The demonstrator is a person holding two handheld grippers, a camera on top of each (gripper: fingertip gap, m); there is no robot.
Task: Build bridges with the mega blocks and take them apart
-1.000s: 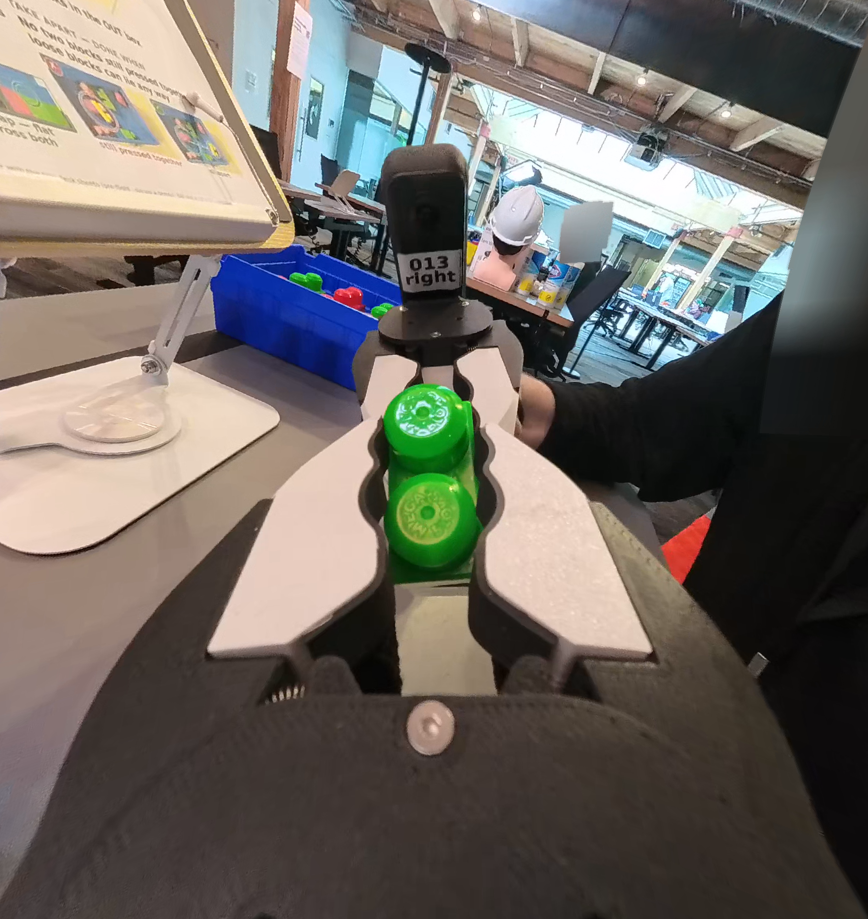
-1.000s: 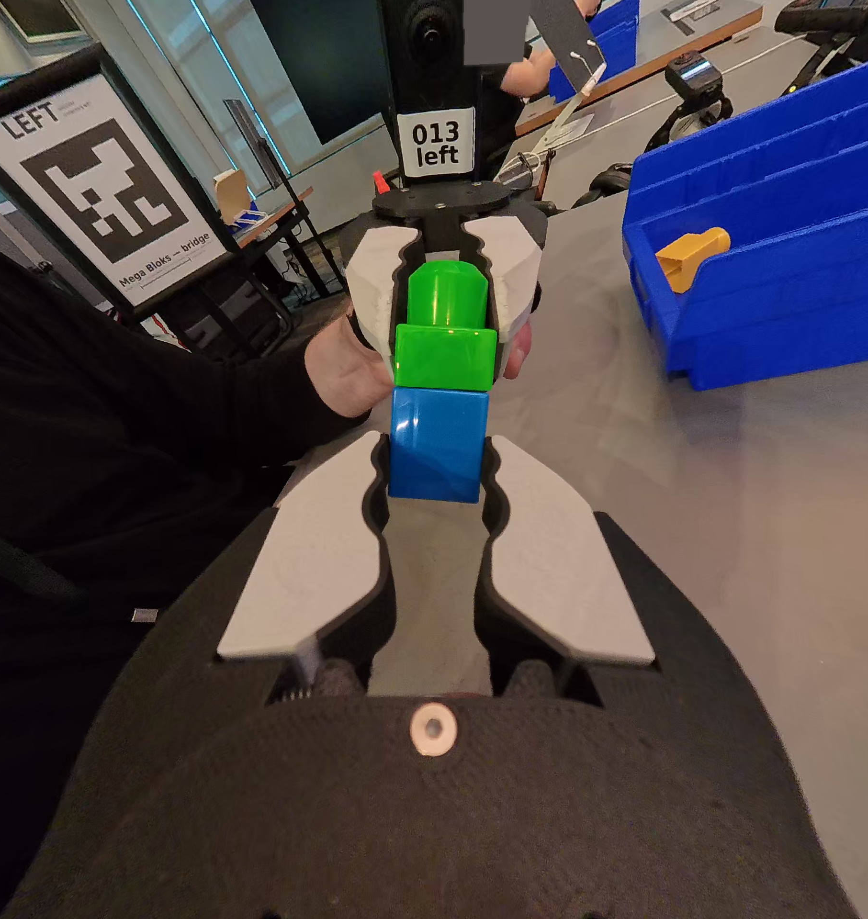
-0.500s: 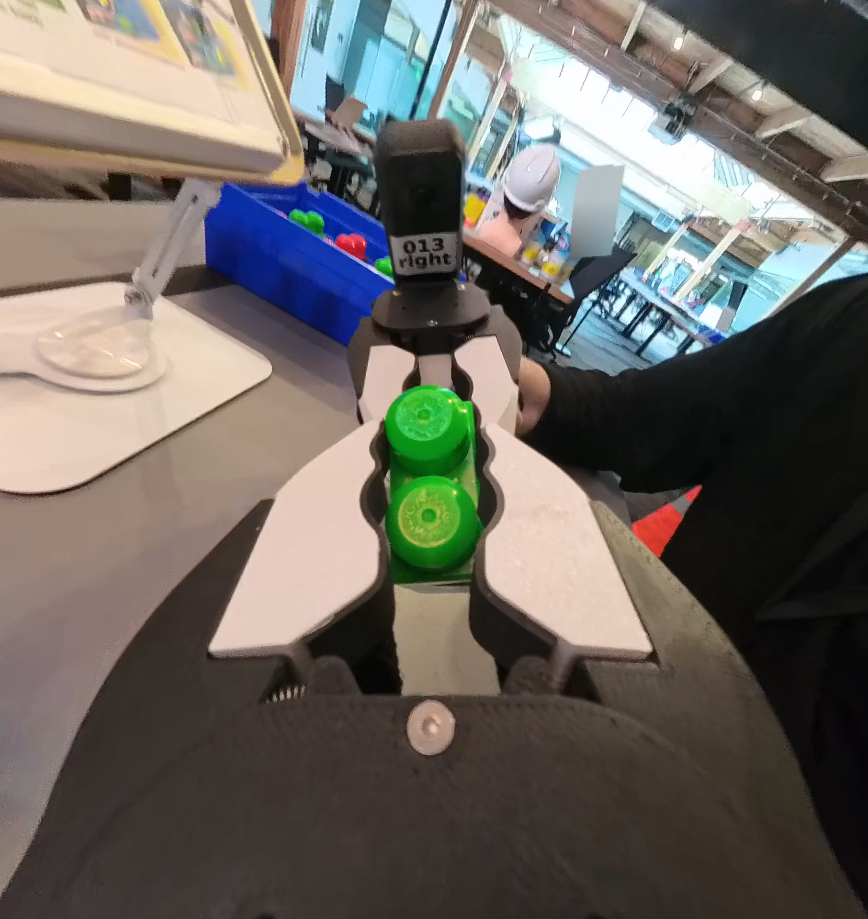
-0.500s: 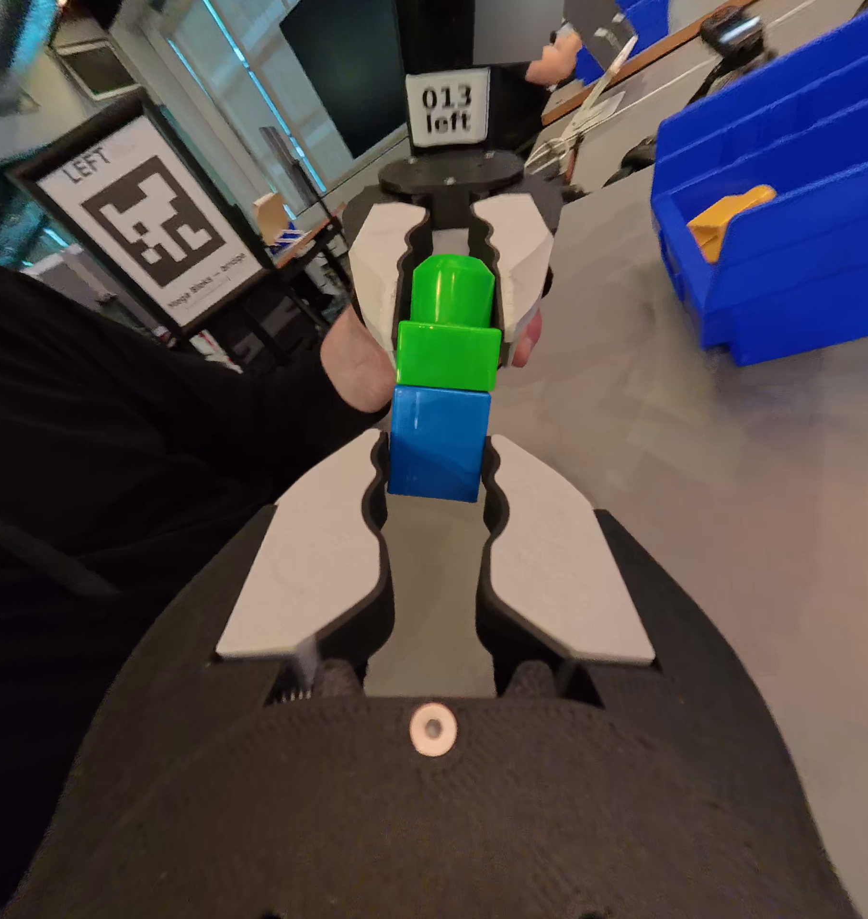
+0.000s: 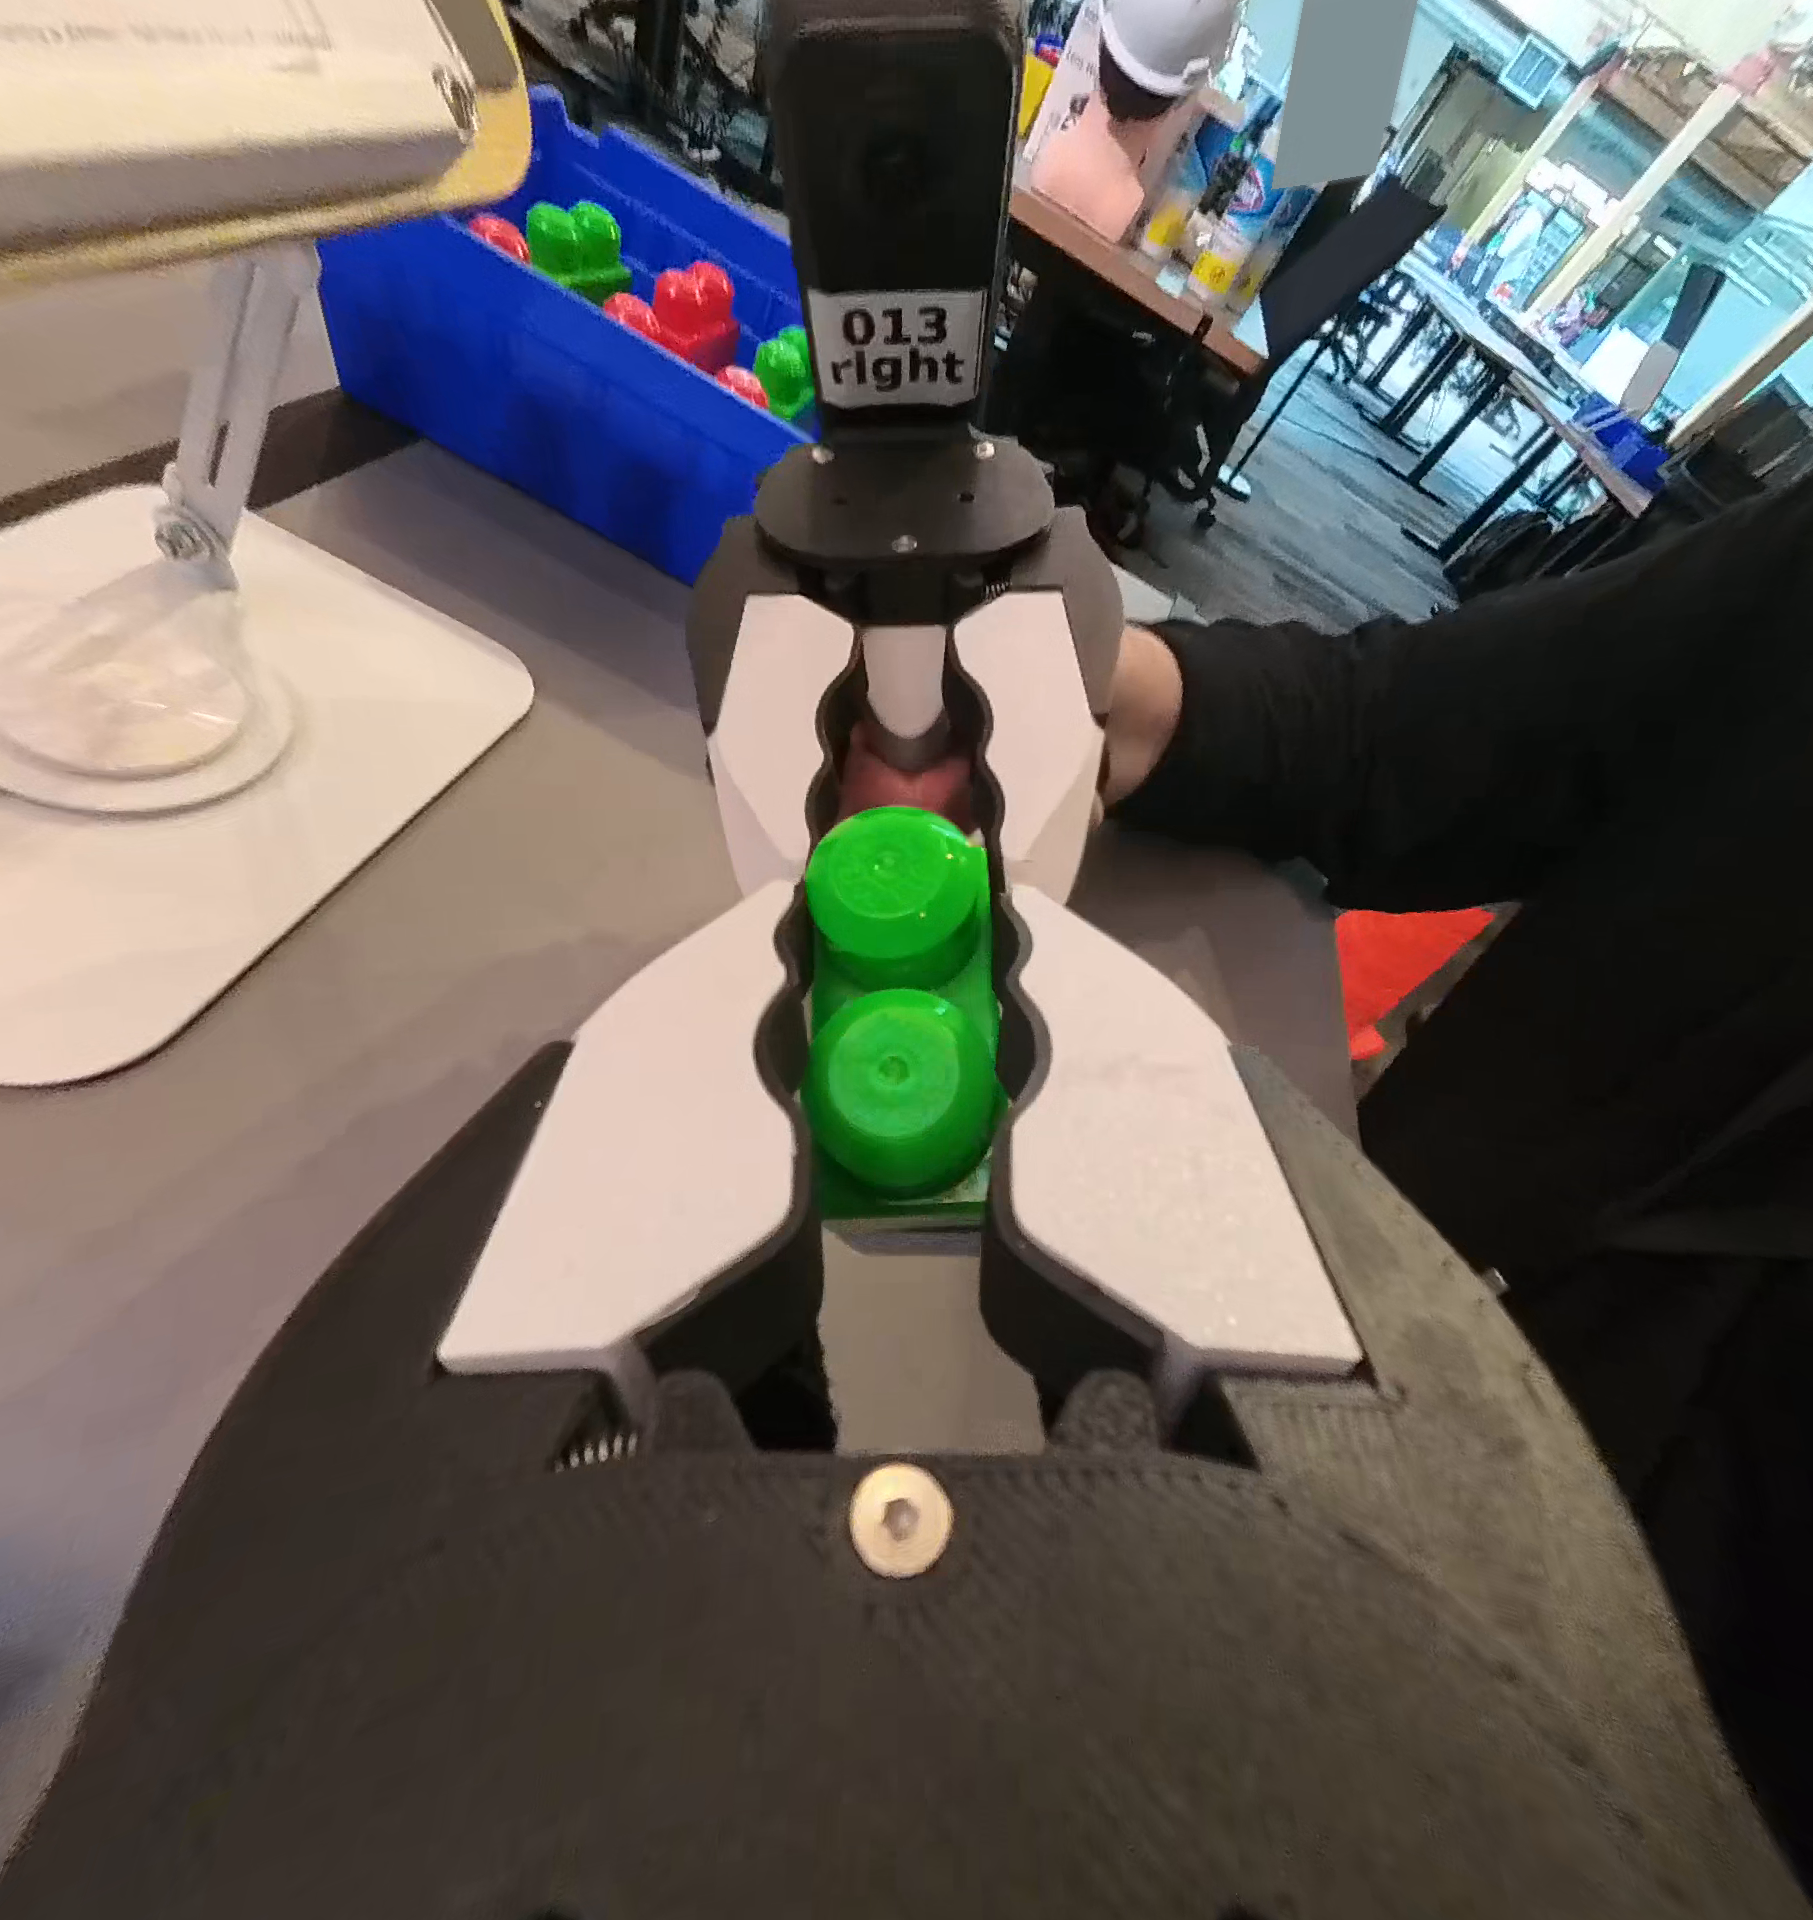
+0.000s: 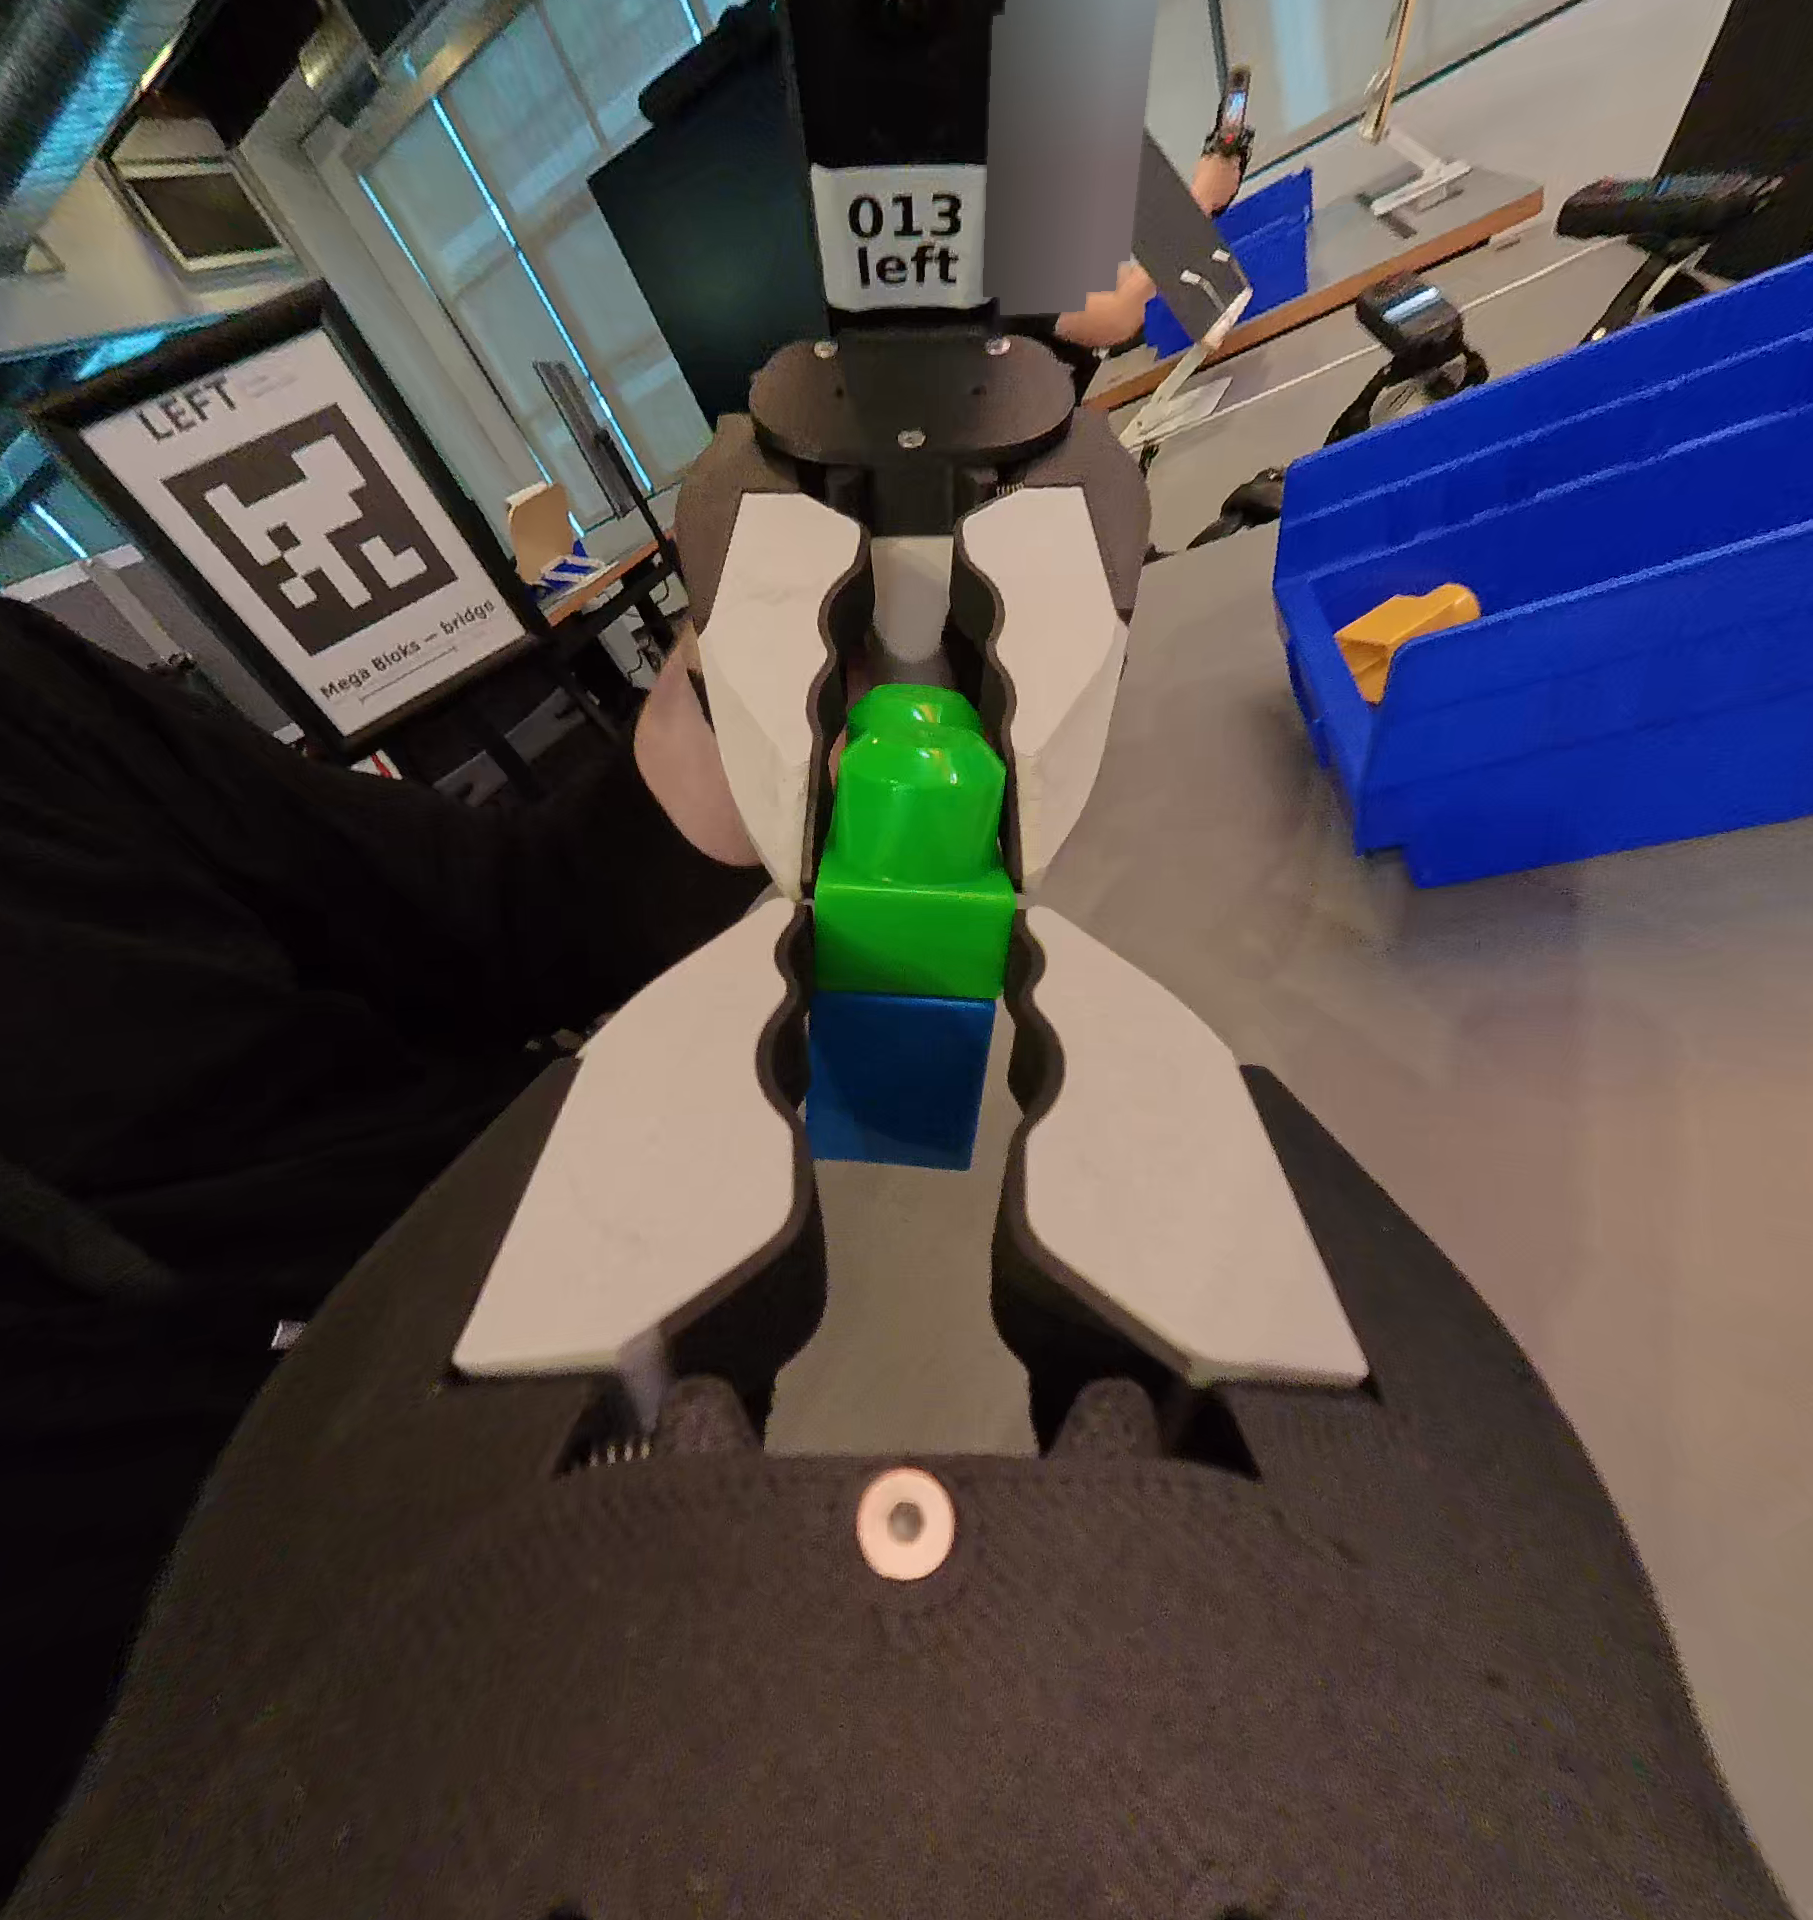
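Green block (image 5: 897, 1023) pinched between the fingers (image 5: 673, 1101) of the left gripper (image 5: 897, 935), studs up toward the camera, pads pressed to both of its sides. Joined to a blue block (image 6: 897, 1075), itself clamped between the fingers (image 6: 663, 1122) of the right gripper (image 6: 907, 935), pads tight against its faces. Held in the air above the grey bench (image 6: 1401, 1091), the two grippers nose to nose with fingertips almost touching around the stacked pair. Gripped from behind by hands (image 5: 1141, 717) in black sleeves (image 5: 1504, 748). Farther out on the bench: a blue bin (image 5: 528, 364) of red and green blocks (image 5: 694, 301) beside a white stand (image 5: 206, 727) carrying an instruction sheet; opposite, another blue bin (image 6: 1608, 727) holding a yellow block (image 6: 1401, 623). Off the bench, a framed sign (image 6: 299, 530) with a black-and-white marker.
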